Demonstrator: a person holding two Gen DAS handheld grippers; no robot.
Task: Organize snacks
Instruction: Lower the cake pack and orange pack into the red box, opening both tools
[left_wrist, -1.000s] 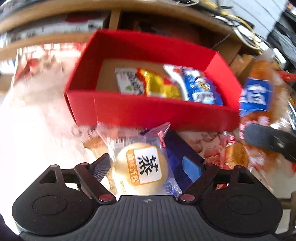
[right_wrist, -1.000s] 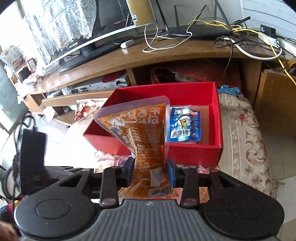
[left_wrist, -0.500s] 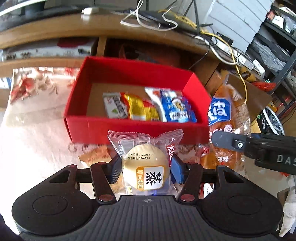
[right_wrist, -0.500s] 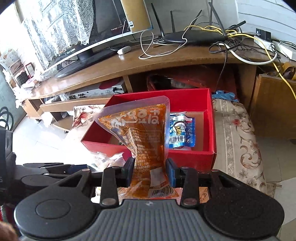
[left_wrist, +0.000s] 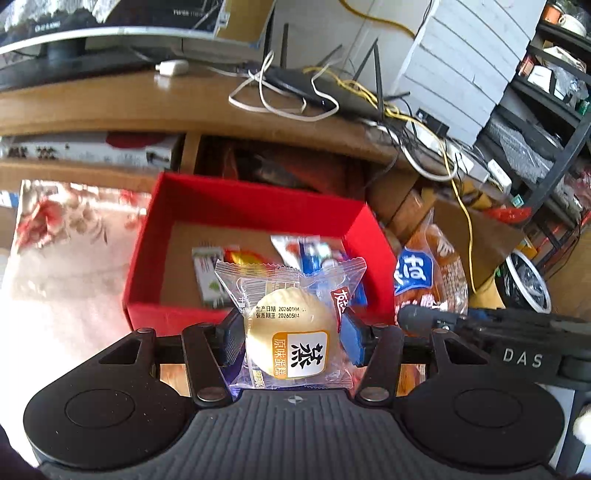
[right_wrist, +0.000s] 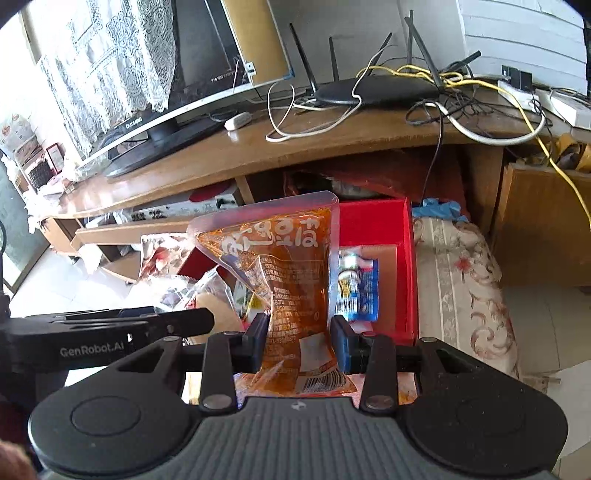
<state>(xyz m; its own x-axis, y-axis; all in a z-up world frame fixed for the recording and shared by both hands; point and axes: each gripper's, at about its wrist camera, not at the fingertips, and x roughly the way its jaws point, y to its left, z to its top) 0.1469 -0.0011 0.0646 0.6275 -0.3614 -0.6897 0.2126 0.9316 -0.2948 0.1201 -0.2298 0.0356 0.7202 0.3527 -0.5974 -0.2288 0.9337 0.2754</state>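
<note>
So both grippers have something in them right now. Left gripper (left_wrist: 290, 338) has its jaws clamped on a wrapped round cake (left_wrist: 291, 332), pale yellow in a clear wrapper with an orange and white label, sitting bottom centre of the left wrist view with the pads pressed into both sides of the wrapper. Those jaws have just been closing, with the cake between them.

Right gripper (right_wrist: 298, 341) is squeezed tight on an orange snack pouch (right_wrist: 284, 273); the pouch stands upright and gets pinched into a waist where the pads bite it, lower centre of the right wrist view.

Behind both sits the red box (left_wrist: 255, 206), middle of the frame, on a floral cloth (left_wrist: 62, 236). Inside it are a blue packet (right_wrist: 356, 284), a yellow one (left_wrist: 245, 255) and a white-and-green one (left_wrist: 207, 275), lying flat on the cardboard bottom. Neither held snack is in the box.

In the left view the orange pouch also shows to the right of the box, with a blue label. Top of both frames is a wooden desk (right_wrist: 332, 136) with a black router (right_wrist: 373, 90), tangled cables and a monitor (right_wrist: 162, 74) at upper left
</note>
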